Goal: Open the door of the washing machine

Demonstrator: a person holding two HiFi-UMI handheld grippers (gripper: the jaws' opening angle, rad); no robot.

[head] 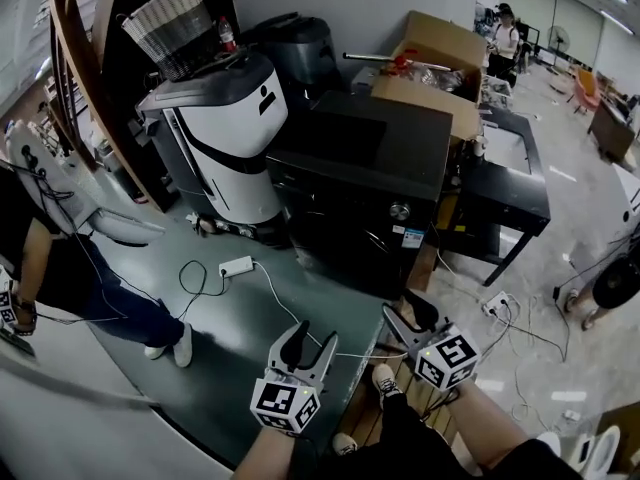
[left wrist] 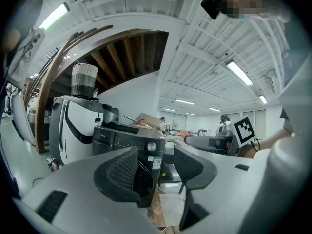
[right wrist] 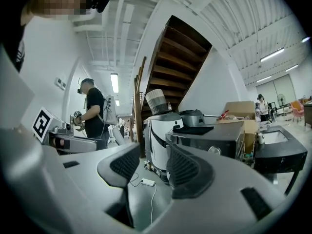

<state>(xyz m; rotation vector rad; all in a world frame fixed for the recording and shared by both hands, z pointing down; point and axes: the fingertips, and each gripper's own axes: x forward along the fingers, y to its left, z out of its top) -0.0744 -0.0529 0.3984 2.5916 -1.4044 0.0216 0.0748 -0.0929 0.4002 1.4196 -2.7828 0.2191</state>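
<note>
Both left gripper [head: 308, 340] and right gripper [head: 408, 314], jaws apart, hover short of washing machine [head: 365, 163].

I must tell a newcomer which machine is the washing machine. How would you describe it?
Find the brown staircase at the left; a tall white-and-grey machine stands beside it. The washing machine is the low black box just right of that, before the cardboard boxes. Only it has a round silver knob on its front.

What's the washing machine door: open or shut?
Shut: door lies flush in the front of the washing machine; left gripper and right gripper are short of it, empty.
</note>
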